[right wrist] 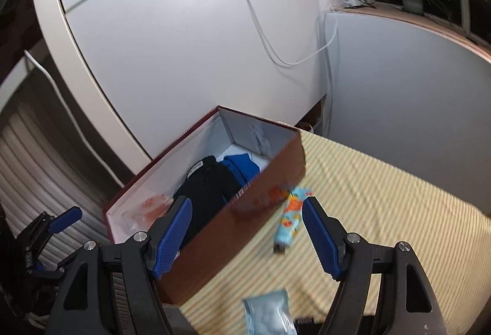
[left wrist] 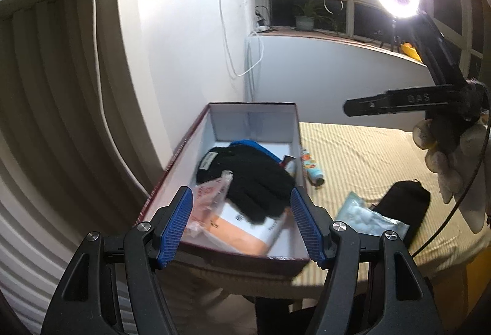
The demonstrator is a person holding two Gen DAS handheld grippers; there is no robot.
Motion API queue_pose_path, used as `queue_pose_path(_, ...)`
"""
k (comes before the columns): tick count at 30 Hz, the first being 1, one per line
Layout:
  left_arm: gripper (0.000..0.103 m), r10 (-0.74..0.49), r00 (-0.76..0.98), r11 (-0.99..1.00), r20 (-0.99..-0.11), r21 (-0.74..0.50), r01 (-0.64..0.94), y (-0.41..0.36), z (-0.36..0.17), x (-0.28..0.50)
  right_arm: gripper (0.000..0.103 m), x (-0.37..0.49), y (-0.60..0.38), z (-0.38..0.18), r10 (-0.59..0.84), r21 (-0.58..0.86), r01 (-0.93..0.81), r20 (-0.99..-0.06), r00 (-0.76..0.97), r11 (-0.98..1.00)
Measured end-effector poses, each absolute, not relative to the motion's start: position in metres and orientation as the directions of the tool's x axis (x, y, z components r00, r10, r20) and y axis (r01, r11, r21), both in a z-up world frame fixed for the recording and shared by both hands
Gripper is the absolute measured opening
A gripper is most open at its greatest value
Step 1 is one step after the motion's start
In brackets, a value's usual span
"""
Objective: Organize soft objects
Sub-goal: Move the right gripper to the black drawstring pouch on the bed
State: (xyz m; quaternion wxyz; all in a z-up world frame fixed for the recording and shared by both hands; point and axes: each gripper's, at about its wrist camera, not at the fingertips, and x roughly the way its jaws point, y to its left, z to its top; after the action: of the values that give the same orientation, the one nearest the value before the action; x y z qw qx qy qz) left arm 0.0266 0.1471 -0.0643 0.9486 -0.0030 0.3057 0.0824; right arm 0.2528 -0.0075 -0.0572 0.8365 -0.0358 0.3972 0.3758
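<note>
Left to right. Box (left wrist: 211, 132), dark red outside and white inside, sits at the desk's (left wrist: 362, 157) left edge, near end at the front edge. Inside it: a pink-printed plastic bag (left wrist: 208, 197) at the near-left, black knit gloves (left wrist: 245, 178) across the middle, a blue cloth (right wrist: 241, 167) toward the far end, orange-and-white packet (left wrist: 245, 230) underneath.

Left gripper (left wrist: 242, 221) hangs over the box's near end, pitched down, fingers (left wrist: 176, 224) spread wide, nothing between them.

Right of the box on the striped desk cover: a small printed tube (right wrist: 290, 215) just beside the box wall, a clear bag of cotton balls (right wrist: 268, 315) near the front edge, a black pouch (left wrist: 405, 209) further right.

Right gripper (right wrist: 248, 236) is pitched down over the box's right wall and the tube, fingers released, empty. Left view shows it at far right, held by a gloved hand (left wrist: 445, 157).

Handling, as a judgement: the cotton bag looks light, squashy and slippery, so pinch a film corner or across the middle. The pouch looks limp; take an edge fold. The tube is probably firmer and may roll, so grip across its body.
</note>
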Motion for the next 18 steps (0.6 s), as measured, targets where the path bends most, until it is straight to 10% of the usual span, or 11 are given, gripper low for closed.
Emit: queue_pose_path(18,0.066,0.005,0.814,0.985,-0.581,-0.136,-0.103,0.089,-0.101,-0.027,0.071,0.177,-0.202,-0.112,0.617,0.445,-0.438,-0.660,0.428,0.781)
